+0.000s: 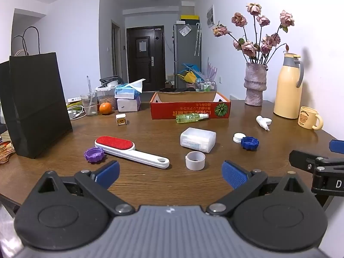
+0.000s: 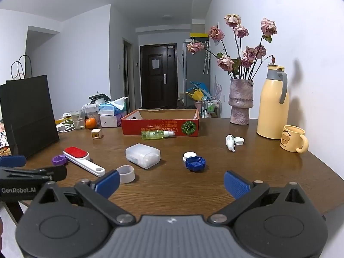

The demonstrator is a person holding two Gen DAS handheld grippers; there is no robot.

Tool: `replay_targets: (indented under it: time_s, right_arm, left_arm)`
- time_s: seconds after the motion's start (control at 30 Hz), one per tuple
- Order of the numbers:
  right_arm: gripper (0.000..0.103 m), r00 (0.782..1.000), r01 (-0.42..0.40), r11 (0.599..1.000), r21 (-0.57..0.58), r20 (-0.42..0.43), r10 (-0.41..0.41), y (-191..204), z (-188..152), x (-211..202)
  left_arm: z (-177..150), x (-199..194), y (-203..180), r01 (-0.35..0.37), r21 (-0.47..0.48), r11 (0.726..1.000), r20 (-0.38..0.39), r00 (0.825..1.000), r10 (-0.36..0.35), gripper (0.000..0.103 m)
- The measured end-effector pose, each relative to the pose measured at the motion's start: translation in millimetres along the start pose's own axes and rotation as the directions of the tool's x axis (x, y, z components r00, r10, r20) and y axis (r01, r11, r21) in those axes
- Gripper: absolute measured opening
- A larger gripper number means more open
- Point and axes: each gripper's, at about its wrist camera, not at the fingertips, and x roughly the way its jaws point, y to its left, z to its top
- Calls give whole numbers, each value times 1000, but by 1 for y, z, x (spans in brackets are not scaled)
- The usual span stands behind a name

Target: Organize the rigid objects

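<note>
Grippers [image 1: 171, 175] [image 2: 172, 185] level, jaws apart

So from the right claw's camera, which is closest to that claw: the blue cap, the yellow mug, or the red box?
1. Blue cap, just ahead of the right claw, a bit right.
2. Yellow mug, farther off, at the right edge.
3. Red box, at the back, middle.

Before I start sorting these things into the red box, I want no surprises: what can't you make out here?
- Red box floor: hidden by its front wall, both views.
- Black paper bag contents: hidden by its sides.
- Print on the clear plastic case: too small.
- Right gripper: cut off by the left view's edge.
- Table's near edge: hidden behind both grippers' bodies.
</note>
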Motion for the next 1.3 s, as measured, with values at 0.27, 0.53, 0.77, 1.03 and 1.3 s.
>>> replay_targets:
  time_s: [0.27,0.53,0.77,1.03,1.3]
  right_arm:
    - [103,1000,0,1000,-1,-3,0,0,-1,1]
    - [103,1000,0,1000,0,1,0,1,-1,0]
    - [103,1000,0,1000,0,0,0,1,-1,0]
    - [103,1000,0,1000,0,-1,0,1,-2,0]
    - [103,1000,0,1000,-1,-1,0,2,-1,0]
  left_arm:
    - [0,0,0,1,-5,1000,4,1000,-1,103]
    - [0,1,-4,0,-3,1000,4,1000,0,103]
    - [0,1,-3,2,-4,1000,5,1000,-1,103]
    - [0,1,-3,2,-5,1000,5,1000,-2,103]
    - [0,1,-3,3,-5,1000,6,1000,-3,103]
